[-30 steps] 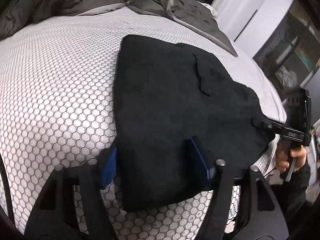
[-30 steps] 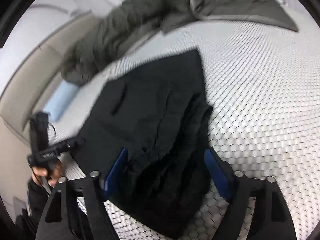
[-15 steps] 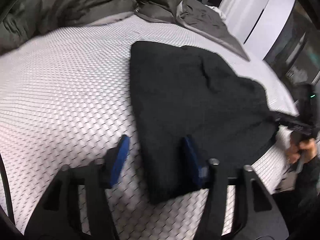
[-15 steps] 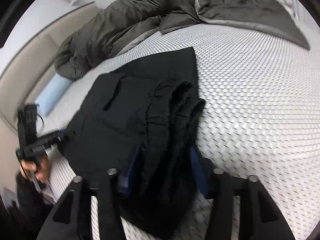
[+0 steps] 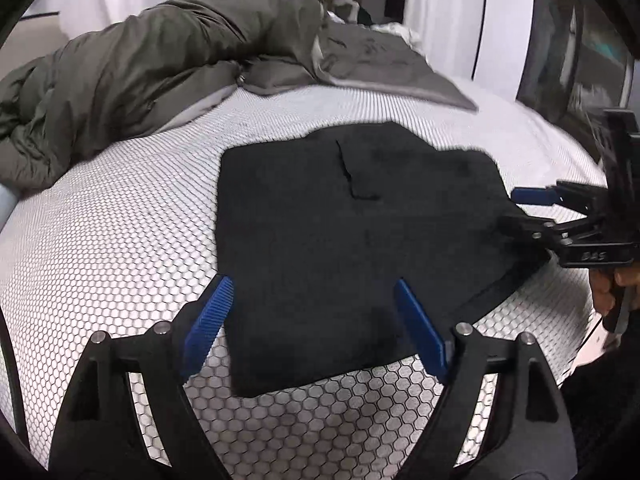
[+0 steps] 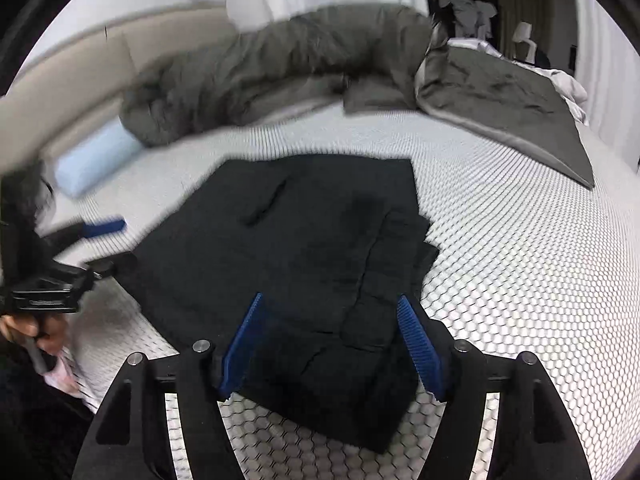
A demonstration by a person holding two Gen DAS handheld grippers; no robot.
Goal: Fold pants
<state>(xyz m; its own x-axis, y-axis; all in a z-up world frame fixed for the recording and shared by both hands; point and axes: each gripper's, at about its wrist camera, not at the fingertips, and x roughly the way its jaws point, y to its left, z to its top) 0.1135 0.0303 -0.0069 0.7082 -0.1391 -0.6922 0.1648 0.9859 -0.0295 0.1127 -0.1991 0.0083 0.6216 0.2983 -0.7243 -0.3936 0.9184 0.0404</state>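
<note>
Left gripper (image 5: 314, 330) gapes w/ nothing held, fingers astride the near edge of the folded black pants (image 5: 352, 240) lying flat on the bed (image 5: 100, 240); right gripper (image 6: 332, 346) likewise spread, empty, over the bundle's thick end. Judged finished — best to back both straight off w/o snagging. Right view alone shows stacked layers at 3 o'clock; left view shows a flat top.

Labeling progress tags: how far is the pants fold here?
Done: the black pants lie as a compact folded rectangle on the honeycomb-patterned mattress, layered edges showing at one side. In hand: nothing; the left hand-held gripper and right hand-held gripper both hover open over its near edge. Left: probably only tidying, or one more fold.
</note>
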